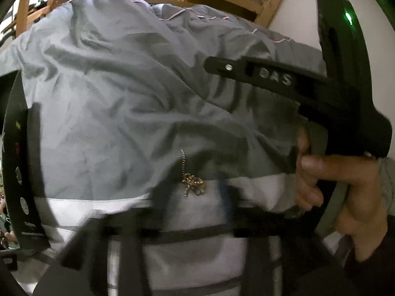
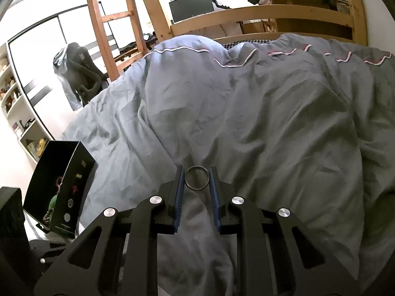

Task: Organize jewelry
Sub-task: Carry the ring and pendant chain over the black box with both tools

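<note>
Your right gripper pinches the ring between its pads, unstowed; left gripper jaw state is blurred, chain cluster remaining on the duvet.

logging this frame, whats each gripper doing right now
left gripper: blurred, seems to hold a tangle of chain jewelry; open or shut cannot be told.
right gripper: shut on a dark metal ring, held upright between the blue pads.
</note>
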`<state>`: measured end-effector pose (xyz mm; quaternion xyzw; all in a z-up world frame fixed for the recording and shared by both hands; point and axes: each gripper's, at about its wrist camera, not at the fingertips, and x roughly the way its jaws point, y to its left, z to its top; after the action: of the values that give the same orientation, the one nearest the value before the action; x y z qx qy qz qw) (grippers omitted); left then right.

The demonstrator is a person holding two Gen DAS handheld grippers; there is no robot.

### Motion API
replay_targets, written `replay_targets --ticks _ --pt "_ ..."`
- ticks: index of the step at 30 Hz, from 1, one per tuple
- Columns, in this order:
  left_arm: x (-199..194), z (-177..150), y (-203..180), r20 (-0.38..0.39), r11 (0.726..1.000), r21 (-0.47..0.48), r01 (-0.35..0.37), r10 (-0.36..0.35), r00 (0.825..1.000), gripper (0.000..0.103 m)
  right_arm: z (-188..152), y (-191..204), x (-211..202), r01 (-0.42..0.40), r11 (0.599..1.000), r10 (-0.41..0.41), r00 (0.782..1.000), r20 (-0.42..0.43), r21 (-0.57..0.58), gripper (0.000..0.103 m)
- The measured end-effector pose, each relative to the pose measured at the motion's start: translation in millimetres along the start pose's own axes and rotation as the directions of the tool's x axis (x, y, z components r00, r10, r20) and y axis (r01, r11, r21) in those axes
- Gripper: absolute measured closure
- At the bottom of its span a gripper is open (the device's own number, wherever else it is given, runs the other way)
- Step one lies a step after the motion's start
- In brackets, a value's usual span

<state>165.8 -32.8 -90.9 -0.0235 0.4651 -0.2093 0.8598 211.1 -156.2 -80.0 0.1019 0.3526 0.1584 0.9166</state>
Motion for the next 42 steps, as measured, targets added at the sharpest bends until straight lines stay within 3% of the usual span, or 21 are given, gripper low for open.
replay_targets --ticks 1,4,5,14,23,32,42 --pt "1.2 -0.7 -3.0 -0.001 1.0 0.021 -0.013 0.013 1.0 0.058 0.3 0.3 -0.3 -0.001 1.0 0.001 1.0 0.001 0.0 0.082" --pt "8.7 -2.6 0.3 -0.034 0.999 0.019 -0.034 0.035 0.999 0.088 0.1 1.2 -0.8 0.002 1.0 -0.002 1.0 0.005 -0.003 0.082" --pt "8.9 -1.9 4.3 -0.037 1.0 0.002 -0.03 0.03 0.999 0.091 0.0 0.8 -0.8 0.001 1.0 -0.001 1.0 0.005 -0.001 0.082" --pt "-29.3 16.6 22.3 0.117 0.997 -0.067 -0.042 0.05 0.992 0.091 3.1 4.3 -8.3 -0.006 1.0 0.006 1.0 0.029 -0.005 0.082" --pt "-59.8 21.6 18.8 0.189 0.996 -0.03 -0.082 0.086 0.978 0.091 12.6 24.1 -26.3 -0.033 0.998 0.036 0.997 0.075 -0.049 0.082" --pt "-103.0 29.4 47.7 0.261 0.985 -0.09 -0.146 0.165 0.951 0.091 16.8 58.5 -40.2 -0.069 0.99 0.081 0.992 0.102 -0.12 0.082" --pt "-144.9 32.7 83.6 0.291 0.962 -0.139 -0.235 0.266 0.919 0.091 8.2 115.1 -43.9 -0.184 0.964 0.203 0.976 0.082 -0.192 0.082"
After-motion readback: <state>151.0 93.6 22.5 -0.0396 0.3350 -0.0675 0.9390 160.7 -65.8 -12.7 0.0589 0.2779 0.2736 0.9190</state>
